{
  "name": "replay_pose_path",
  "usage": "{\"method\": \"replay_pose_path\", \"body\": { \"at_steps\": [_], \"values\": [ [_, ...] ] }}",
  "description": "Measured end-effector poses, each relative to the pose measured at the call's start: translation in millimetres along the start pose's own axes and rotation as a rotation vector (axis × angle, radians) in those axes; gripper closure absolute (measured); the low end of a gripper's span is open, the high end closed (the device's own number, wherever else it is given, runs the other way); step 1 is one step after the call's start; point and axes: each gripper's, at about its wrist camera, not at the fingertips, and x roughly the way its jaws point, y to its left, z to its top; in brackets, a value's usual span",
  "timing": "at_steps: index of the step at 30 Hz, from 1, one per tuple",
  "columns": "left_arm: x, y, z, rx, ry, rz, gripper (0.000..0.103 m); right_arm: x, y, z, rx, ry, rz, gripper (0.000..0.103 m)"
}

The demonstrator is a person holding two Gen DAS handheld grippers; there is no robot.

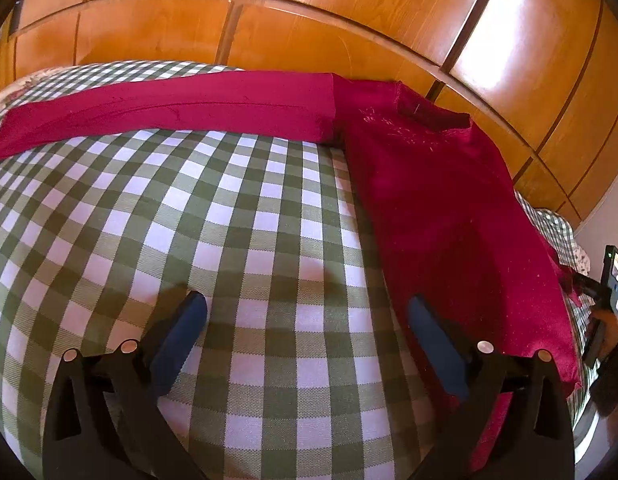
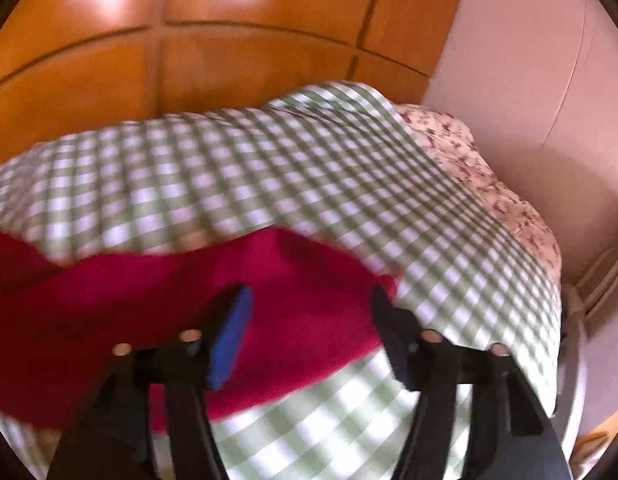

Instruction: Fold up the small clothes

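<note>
A dark red long-sleeved top (image 1: 449, 220) lies flat on a green and white check cloth (image 1: 229, 220), its neck toward the far side. One sleeve (image 1: 169, 108) stretches straight out to the left. My left gripper (image 1: 307, 304) stands open low over the cloth, with its right finger (image 1: 429, 332) at the top's left edge and nothing between the pads. In the blurred right wrist view, my right gripper (image 2: 311, 294) is open above a rounded red part of the top (image 2: 149, 304). The cloth lies below its fingers and is not pinched.
Orange wooden wardrobe doors (image 1: 349, 20) rise right behind the bed. A floral cover (image 2: 489, 184) shows under the check cloth (image 2: 269, 160) at the far right corner, beside a pale wall (image 2: 529, 60). A black device with a small lit screen (image 1: 615, 272) sits at the right edge.
</note>
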Motion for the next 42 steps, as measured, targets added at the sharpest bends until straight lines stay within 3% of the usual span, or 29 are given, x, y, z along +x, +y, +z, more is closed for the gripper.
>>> {"method": "replay_pose_path", "body": {
  "at_steps": [2,4,8,10,15,23,24,27,28,35,39,42],
  "values": [
    [1.0,0.0,1.0,-0.002,0.000,-0.002,0.004,-22.9,9.8,-9.8,0.011,-0.045,0.061,0.017],
    [0.6,0.6,1.2,-0.004,0.000,-0.004,0.004,-48.8,22.9,-24.0,0.051,-0.065,0.184,0.010],
    [-2.7,0.8,1.6,-0.010,-0.007,-0.014,0.004,-82.8,63.2,-57.3,0.064,-0.020,0.393,0.007],
    [-6.5,-0.4,2.3,-0.020,0.002,-0.035,0.005,-95.6,88.7,-72.6,0.004,-0.009,0.441,0.007],
    [-20.3,-17.8,-10.4,-0.079,0.083,-0.237,0.008,-112.3,117.9,-79.9,-0.125,-0.068,0.361,0.003],
    [-33.0,-42.9,-41.5,-0.103,0.208,-0.351,0.037,-102.9,115.6,-82.8,-0.094,-0.034,0.358,0.003],
    [-32.8,-45.1,-44.9,-0.106,0.229,-0.356,0.048,-100.7,113.4,-82.7,-0.086,-0.021,0.356,0.003],
    [-32.7,-51.2,-53.7,-0.108,0.283,-0.348,0.084,-96.6,109.3,-82.1,-0.066,-0.005,0.355,0.003],
    [-34.9,-51.3,-53.8,-0.116,0.285,-0.351,0.088,-96.8,107.9,-82.0,-0.061,-0.007,0.356,0.003],
    [-74.0,-22.5,-18.5,-0.203,0.154,-0.350,0.096,-103.5,96.8,-83.0,-0.020,-0.051,0.382,0.003],
    [-97.4,7.4,5.2,-0.222,0.047,-0.265,0.097,-104.0,96.5,-82.2,-0.019,-0.054,0.385,0.003],
    [-101.2,33.2,18.5,-0.230,-0.008,-0.125,0.097,-109.4,99.6,-82.2,-0.041,-0.063,0.390,0.003]
  ]
}}
